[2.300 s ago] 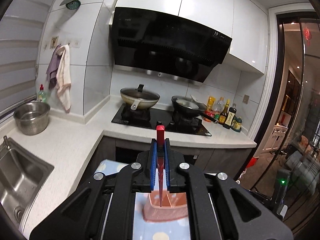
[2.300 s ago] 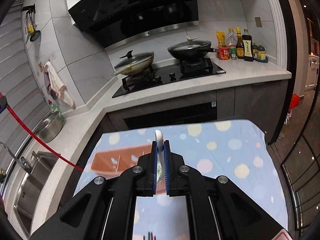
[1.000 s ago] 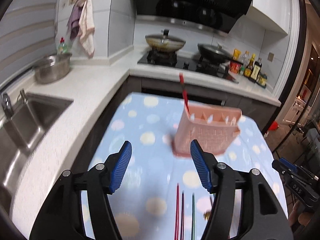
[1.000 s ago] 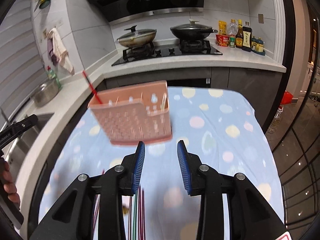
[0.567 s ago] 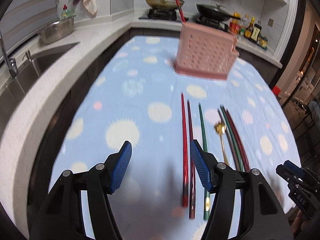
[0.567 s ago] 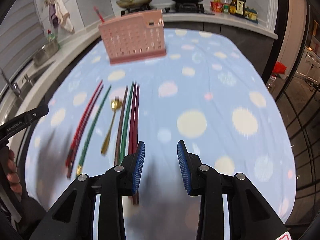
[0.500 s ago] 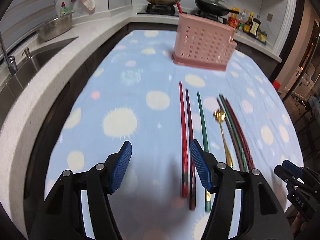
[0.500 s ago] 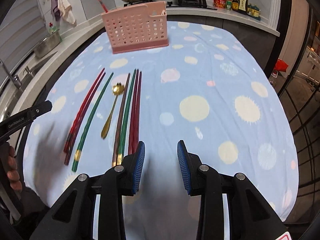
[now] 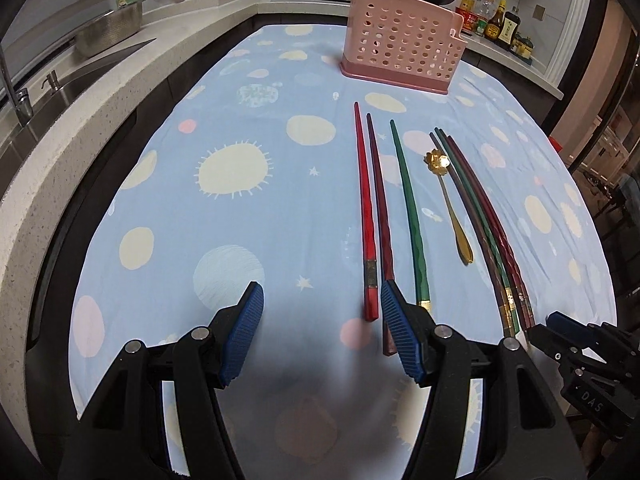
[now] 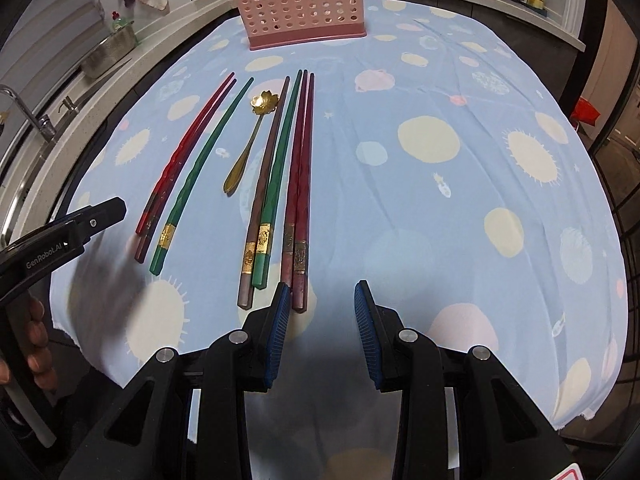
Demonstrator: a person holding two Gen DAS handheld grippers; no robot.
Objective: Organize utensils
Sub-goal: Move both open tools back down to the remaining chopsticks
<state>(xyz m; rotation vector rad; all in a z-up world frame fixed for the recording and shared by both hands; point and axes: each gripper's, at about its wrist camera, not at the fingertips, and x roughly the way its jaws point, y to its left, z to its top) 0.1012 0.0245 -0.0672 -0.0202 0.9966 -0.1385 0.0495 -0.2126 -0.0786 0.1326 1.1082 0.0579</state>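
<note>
Your left gripper (image 9: 320,322) hangs wide open and empty at the near edge of the table (image 9: 168,184); your right gripper (image 10: 318,312) is open and empty too. The red chopstick (image 9: 365,208) lies just ahead and right of your left gripper, its long axis running near to far toward the pink holder (image 9: 400,52). Your left gripper is the nearer one. Its right finger (image 9: 400,336) hides the neighbouring dark red chopstick's (image 9: 378,200) near end.
</note>
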